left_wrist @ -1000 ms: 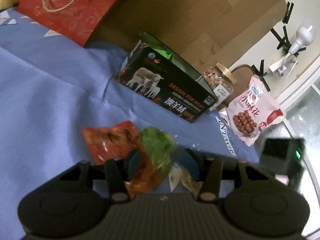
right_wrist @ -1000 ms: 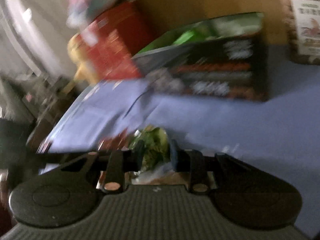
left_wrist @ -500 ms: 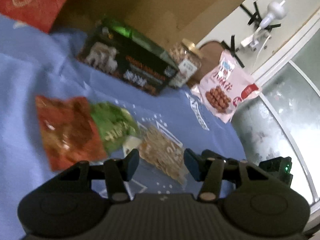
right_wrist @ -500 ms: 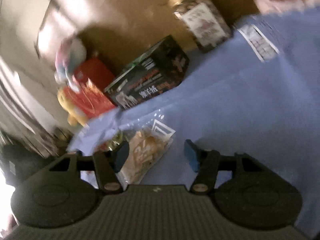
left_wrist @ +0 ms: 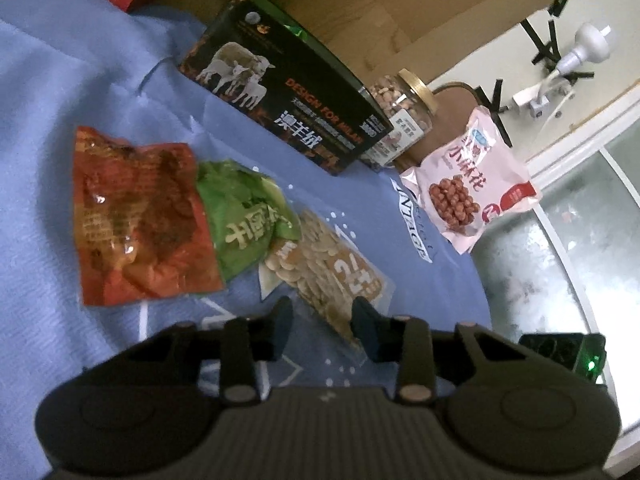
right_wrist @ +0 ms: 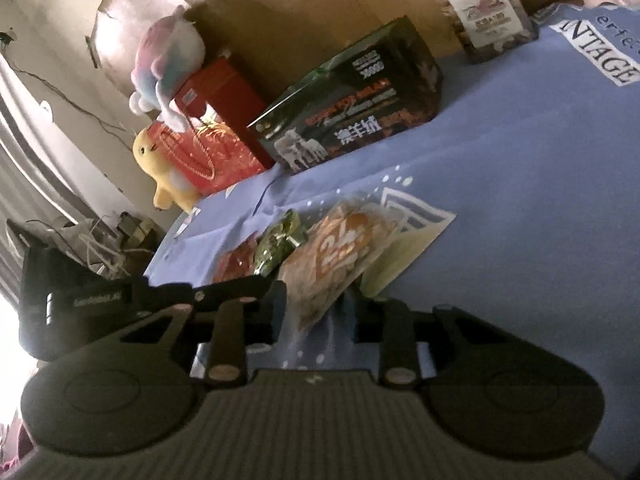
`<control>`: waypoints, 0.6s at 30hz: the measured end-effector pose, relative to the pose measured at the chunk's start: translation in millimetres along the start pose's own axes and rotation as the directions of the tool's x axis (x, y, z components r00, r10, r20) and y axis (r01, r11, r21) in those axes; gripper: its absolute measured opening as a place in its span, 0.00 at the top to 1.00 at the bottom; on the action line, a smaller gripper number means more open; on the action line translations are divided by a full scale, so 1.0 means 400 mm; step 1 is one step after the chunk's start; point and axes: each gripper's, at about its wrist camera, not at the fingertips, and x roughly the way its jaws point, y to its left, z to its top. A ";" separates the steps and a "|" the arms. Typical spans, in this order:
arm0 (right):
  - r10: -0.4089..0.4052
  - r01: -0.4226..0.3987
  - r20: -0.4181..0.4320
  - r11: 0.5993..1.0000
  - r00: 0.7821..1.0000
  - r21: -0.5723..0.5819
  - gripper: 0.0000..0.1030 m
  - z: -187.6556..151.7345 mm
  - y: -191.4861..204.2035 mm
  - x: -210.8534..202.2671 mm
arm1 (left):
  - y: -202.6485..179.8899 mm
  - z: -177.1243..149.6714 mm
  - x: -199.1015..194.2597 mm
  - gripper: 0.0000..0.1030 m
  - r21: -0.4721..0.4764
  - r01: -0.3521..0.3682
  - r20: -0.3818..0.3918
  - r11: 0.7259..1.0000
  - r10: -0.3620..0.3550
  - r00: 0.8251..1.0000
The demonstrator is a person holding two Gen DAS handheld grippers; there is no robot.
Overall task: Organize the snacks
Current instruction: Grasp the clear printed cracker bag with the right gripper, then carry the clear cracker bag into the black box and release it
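The seed packet sits between both narrowed, just-closing grippers, left and right.

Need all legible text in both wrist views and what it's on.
"DESIGN FOR MILAN" and "澳羊绒": black box; its fine print is blurred.
"小麻花": pink snack bag.
"24": clear seed packet.
"NTAGE": white print on the blue cloth, partly cut off.
Green packet: large characters, not surely readable.
Jar label: too small.
Red packet: unreadable.
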 end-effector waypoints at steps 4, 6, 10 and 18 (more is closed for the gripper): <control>0.016 -0.017 0.018 0.998 1.000 0.055 0.85 0.000 -0.019 -0.005 | -0.004 -0.007 0.010 0.78 -0.032 0.053 -0.028 0.998 -0.054 0.998; 0.021 -0.023 0.033 0.999 0.999 0.049 0.88 0.001 -0.012 -0.020 | -0.025 -0.018 0.010 0.77 -0.003 0.066 -0.046 0.998 -0.066 0.997; 0.061 -0.065 0.062 0.996 0.996 0.068 0.91 0.006 -0.023 -0.072 | -0.049 -0.012 -0.028 0.57 0.041 0.055 0.001 0.998 -0.055 0.998; 0.249 -0.263 0.084 0.917 0.965 0.299 0.91 -0.020 -0.118 -0.133 | -0.033 0.022 -0.037 0.32 -0.014 0.110 0.003 0.994 -0.110 0.994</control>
